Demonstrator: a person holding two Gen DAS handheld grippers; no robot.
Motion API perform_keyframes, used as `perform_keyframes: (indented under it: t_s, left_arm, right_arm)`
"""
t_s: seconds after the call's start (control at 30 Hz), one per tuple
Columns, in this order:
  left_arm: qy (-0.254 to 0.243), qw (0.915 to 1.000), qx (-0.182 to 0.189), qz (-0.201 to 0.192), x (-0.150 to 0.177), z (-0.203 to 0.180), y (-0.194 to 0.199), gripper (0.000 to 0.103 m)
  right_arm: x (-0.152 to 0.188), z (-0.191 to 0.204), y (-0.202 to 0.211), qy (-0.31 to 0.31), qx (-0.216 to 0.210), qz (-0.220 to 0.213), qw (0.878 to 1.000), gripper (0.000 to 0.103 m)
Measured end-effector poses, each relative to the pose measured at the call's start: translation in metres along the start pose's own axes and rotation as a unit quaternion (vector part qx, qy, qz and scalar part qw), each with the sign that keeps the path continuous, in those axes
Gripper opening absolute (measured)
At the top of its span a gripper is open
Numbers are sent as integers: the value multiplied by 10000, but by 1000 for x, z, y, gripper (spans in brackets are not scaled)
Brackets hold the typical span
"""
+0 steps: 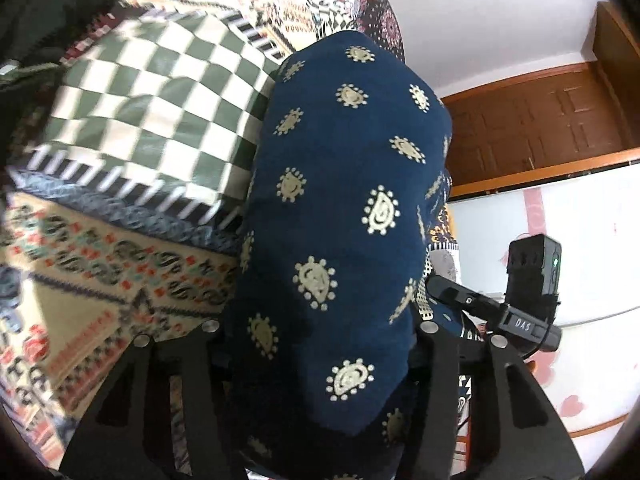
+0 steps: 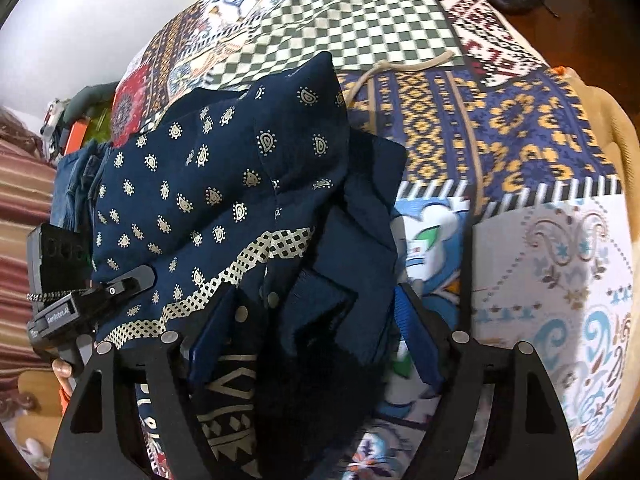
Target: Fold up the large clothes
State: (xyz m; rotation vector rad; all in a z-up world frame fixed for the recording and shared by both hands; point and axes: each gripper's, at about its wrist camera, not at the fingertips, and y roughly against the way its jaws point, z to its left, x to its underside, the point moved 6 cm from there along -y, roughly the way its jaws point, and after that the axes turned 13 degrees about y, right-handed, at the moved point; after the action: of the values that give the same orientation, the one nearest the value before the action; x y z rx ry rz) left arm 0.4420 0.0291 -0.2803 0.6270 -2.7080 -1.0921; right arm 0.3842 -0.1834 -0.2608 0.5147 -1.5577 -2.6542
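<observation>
Here navy paisley garment (image 2: pixel 224 184) lies bunched on patchwork bedspread (image 2: pixel 520 128), uncontained.

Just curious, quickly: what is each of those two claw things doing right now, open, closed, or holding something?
Left gripper: closed on the navy printed garment.
Right gripper: open, with navy cloth bunched between its fingers.

In the left wrist view, the white letters "DAS" stand on the black bar of the right gripper (image 1: pixel 436 284), just under its boxy camera module. In the right wrist view, small white lettering reading "GenRobot.AI" runs along the side of the left gripper (image 2: pixel 132 276).
</observation>
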Motion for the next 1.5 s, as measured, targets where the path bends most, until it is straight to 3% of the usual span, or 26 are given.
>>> perform_keyframes:
  t_s: [0.27,0.43,0.57,0.63,0.8,0.9,1.03,1.23,1.5]
  left_arm:
    - [-168,9994,-164,-265,14,24,45,56]
    - [-276,9987,-316,-293,18,26,43,65]
    - [-351,9975,-462,-399,19,28,39,73]
    - [-364,9974,-465,-409,20,26,38,73]
    - [-526,9956,-641,-445,30,6,33,71]
    - [-764,9932,-719,-510,40,-9,40,66]
    - [-926,9925,-575,-558,51,-31,54,57]
    - [-1122,9886,-255,-968,47,-71,102,56]
    - [-1487,9706,-171,-1886,22,-93,224,56]
  right_arm:
    - [-1,40,-33,162,-674,314,9971,81]
    - [-3,49,-52,-152,-1149,393,9925,84]
    - [-5,55,-60,-84,-1231,406,9915,81]
    - [-4,56,-57,-16,-1236,400,9915,73]
    - [1,63,-42,90,-1184,234,9927,40]
    - [3,69,-29,189,-1041,93,9943,31]
    - [2,78,1,395,-881,-137,9952,29]
    - [-14,116,61,842,-754,-726,9909,29]
    - [-66,208,97,1468,-915,-1454,9741,29]
